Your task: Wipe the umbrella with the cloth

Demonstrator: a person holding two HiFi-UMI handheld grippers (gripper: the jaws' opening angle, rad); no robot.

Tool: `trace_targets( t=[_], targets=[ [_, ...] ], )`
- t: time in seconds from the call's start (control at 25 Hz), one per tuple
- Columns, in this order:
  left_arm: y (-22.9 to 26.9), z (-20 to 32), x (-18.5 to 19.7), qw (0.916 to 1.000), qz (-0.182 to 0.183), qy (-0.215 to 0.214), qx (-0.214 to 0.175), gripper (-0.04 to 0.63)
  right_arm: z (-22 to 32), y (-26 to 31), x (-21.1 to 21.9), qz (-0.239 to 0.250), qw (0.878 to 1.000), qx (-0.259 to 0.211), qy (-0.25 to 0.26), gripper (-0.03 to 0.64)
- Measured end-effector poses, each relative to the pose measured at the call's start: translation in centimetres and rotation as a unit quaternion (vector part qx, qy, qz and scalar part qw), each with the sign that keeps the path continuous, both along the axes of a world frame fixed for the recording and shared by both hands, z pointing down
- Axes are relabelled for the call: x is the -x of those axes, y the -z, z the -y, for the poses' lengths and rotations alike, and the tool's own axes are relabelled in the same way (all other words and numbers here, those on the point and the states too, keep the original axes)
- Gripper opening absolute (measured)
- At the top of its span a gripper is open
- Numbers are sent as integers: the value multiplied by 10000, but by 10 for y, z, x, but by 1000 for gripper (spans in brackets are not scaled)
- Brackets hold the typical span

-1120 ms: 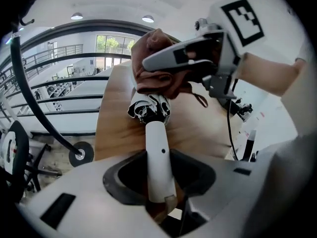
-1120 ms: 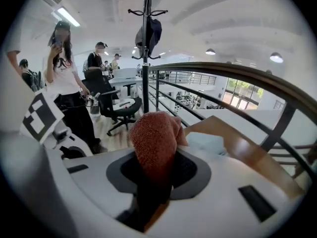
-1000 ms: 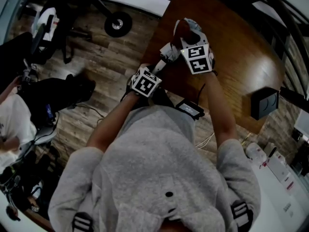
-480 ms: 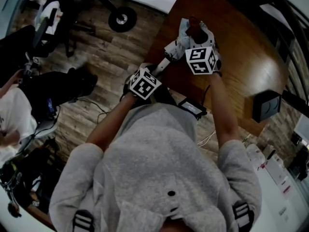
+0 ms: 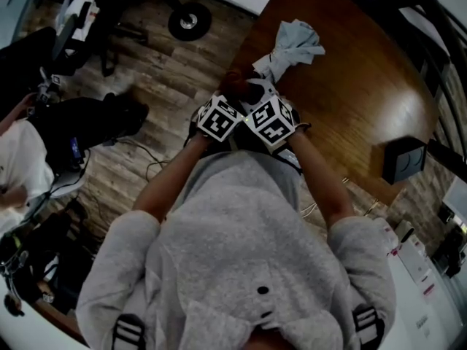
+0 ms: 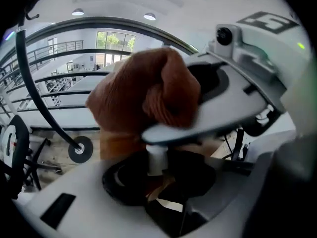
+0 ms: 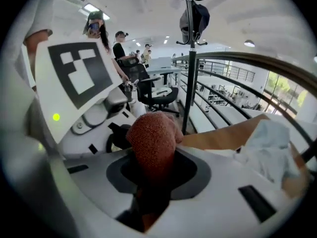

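The left gripper [image 6: 157,175] clamps the folded umbrella [image 5: 293,44] lying on the table [image 5: 365,86], the right gripper [image 7: 148,182] pinches the red cloth [image 7: 151,135] at the table edge; a hard stroke may drag the umbrella off.

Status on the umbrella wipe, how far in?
Done: nothing on the surface shows finished wiping. In hand: right gripper shut on the reddish cloth, beside the left gripper at the near end of the pale folded umbrella on the table. Remaining: judging by that, the stroke out to its bunched far end, which lies uncovered.
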State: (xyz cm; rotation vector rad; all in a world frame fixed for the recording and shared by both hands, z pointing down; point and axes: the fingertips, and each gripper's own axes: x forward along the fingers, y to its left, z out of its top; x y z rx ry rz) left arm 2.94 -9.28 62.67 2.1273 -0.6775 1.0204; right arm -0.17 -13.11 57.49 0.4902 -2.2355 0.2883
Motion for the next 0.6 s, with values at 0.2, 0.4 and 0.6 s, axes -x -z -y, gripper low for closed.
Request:
trace_targets(
  t=[0.2, 0.4, 0.6],
  targets=[
    [1, -5, 2, 9999, -131, -1, -111, 156, -26, -2, 9, 1376, 9749, 1553, -811, 104],
    [0, 4, 5, 9999, -31, -14, -140, 156, 19, 2, -24, 1833, 9555, 1753, -1504, 106],
    [-4, 1, 2, 9999, 24, 75, -122, 155, 50, 5, -70, 1196, 9812, 777, -1300, 107]
  ],
)
